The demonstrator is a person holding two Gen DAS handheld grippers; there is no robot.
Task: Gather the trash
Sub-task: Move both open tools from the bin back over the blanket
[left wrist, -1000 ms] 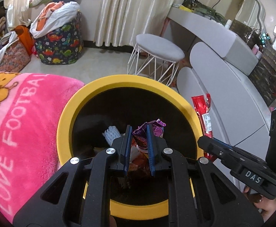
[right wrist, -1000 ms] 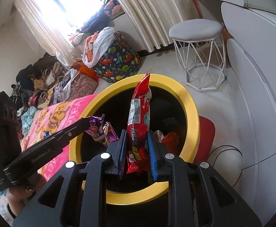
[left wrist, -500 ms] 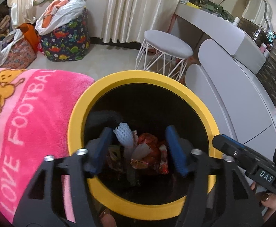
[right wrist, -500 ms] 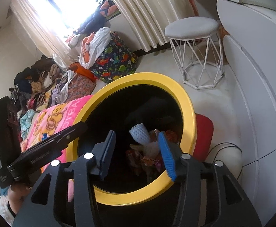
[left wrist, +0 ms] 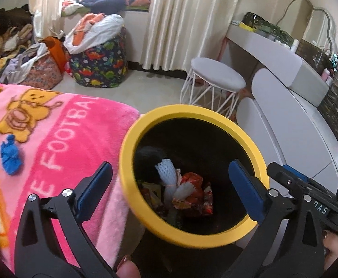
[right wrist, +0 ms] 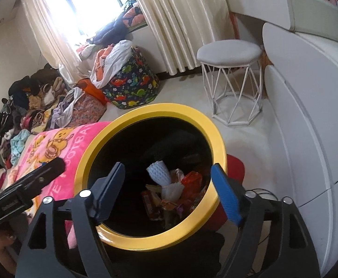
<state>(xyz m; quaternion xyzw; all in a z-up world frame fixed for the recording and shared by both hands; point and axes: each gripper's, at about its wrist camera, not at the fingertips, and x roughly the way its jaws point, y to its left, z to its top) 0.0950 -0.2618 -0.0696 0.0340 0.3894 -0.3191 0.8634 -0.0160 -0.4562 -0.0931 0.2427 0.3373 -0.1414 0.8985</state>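
Observation:
A black trash bin with a yellow rim (left wrist: 259,159) (right wrist: 220,143) stands beside the bed. Inside lie wrappers (left wrist: 192,192) (right wrist: 192,180) and a white foam net sleeve (left wrist: 167,173) (right wrist: 158,172). My left gripper (left wrist: 171,185) is open and empty above the bin's left side. My right gripper (right wrist: 169,192) is open and empty above the bin mouth. The right gripper also shows in the left wrist view (left wrist: 308,187), and the left gripper shows in the right wrist view (right wrist: 29,185). A crumpled blue scrap (left wrist: 10,157) lies on the pink blanket (left wrist: 59,139).
A white stool (left wrist: 215,85) (right wrist: 231,76) stands beyond the bin. A white curved cabinet (left wrist: 291,125) (right wrist: 308,92) runs along the right. A dinosaur-print laundry basket (left wrist: 99,62) (right wrist: 131,83) and piles of clothes (right wrist: 29,106) lie on the floor at the back.
Both grippers opened and dropped their wrappers, purple from the left and red from the right, into the bin. The left gripper has since shifted left toward the blanket.

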